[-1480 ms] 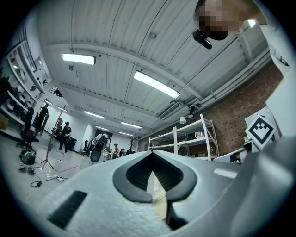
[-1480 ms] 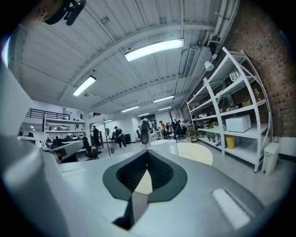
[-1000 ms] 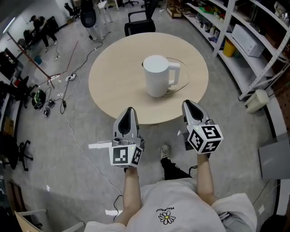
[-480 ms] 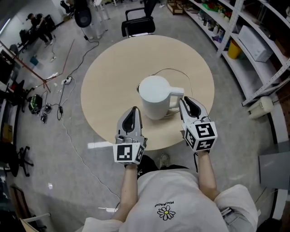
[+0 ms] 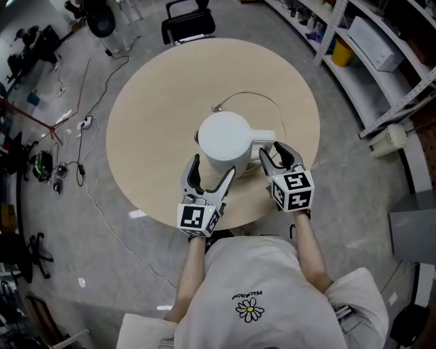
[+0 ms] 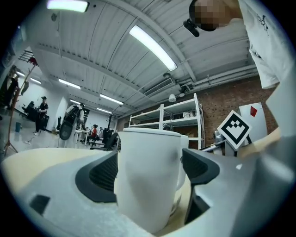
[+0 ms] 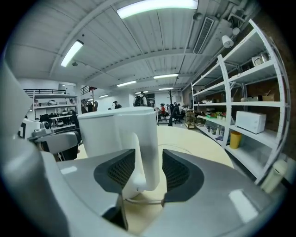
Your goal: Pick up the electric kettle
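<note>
Approach step: my left gripper (image 5: 212, 170) is opening its fingers around the kettle (image 5: 225, 136) at frame centre. My right gripper (image 5: 272, 151) is opening around the handle (image 5: 264, 135). Next: close both, then lift.

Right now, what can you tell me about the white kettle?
The electric kettle is plain white, plastic-looking, lid shut, upright on the round tan table. Its handle points right, between the opening jaws of the right gripper; its body sits between those of the left gripper, also opening. Neither clearly presses it. A thin cord loops behind it.

Kettle (image 5: 221, 136) on table (image 5: 157, 88) nr front edge; cord (image 5: 253, 94) behind it; chair (image 5: 187, 20) beyond table; shelves (image 5: 371, 51) at R
</note>
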`<state>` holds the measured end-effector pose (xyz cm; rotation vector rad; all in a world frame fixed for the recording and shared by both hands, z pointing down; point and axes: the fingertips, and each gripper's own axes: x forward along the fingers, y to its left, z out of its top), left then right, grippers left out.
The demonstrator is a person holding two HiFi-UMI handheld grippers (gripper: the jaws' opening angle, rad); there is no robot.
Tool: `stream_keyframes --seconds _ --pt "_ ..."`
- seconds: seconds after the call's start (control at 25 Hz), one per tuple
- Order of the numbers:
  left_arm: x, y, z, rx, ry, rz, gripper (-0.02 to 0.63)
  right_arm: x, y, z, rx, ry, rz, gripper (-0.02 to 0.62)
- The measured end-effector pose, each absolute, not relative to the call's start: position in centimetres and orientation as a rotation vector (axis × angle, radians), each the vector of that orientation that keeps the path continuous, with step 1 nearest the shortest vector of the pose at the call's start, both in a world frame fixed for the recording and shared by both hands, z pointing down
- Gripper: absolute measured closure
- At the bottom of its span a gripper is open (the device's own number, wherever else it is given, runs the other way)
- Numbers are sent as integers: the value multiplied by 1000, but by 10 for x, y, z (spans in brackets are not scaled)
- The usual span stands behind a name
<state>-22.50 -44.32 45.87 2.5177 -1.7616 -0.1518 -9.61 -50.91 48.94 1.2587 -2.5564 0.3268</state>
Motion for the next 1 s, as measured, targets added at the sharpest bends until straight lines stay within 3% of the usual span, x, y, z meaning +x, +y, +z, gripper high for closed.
stream_keyframes --seconds 0.44,1.0 --pt "-215 -474 473 2532 -1631 -195 100 -110 -545 546 1279 -2432 404 442" --pt "-211 -480 485 2537 -1670 -166 75 -111 -548 563 1286 -2423 422 451"
